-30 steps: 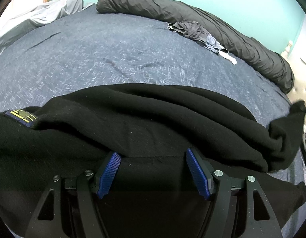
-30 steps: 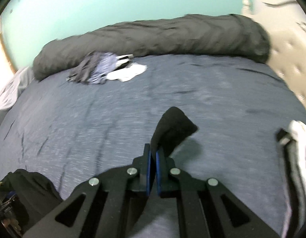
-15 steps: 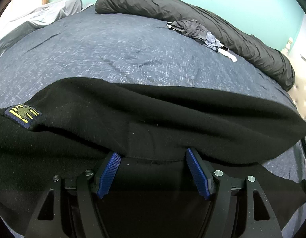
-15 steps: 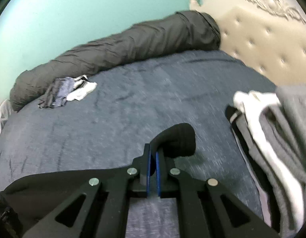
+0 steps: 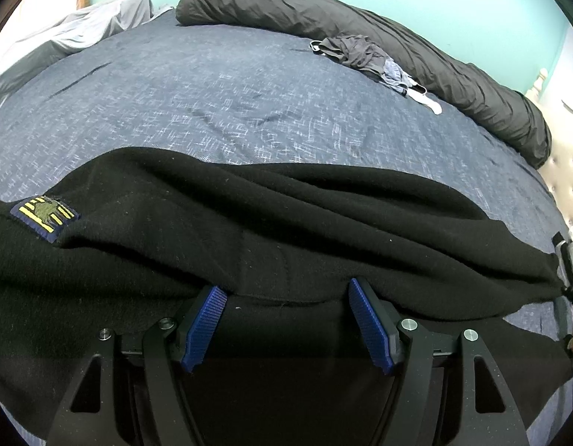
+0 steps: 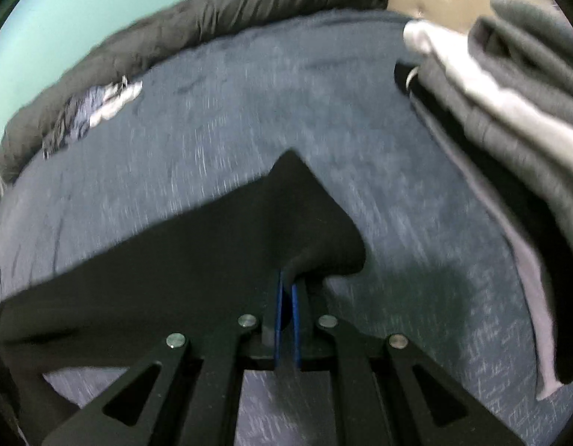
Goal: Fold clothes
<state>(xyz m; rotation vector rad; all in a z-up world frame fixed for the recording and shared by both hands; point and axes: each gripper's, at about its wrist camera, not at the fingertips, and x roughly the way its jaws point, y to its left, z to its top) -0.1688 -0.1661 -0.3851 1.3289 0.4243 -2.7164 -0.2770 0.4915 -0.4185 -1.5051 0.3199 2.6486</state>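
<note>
- One black garment (image 5: 249, 230) spread across the near side of the bed (image 5: 212, 104), and it carries one sewn patch (image 5: 45, 215) with yellow stripes at its left end.
- One long dark rolled duvet (image 5: 397, 48) along the far edge.
- One small heap of crumpled underwear and socks (image 5: 368, 59) just beside that roll; the pieces inside it can't be counted.
- One stack of folded clothes (image 6: 516, 119) on the right, grey and white layers, number unclear.
- One pale grey sheet (image 5: 82, 26) bunched at far left.
- Two sets of tongs: left tongs (image 5: 288, 321), right tongs (image 6: 286, 297).
</note>
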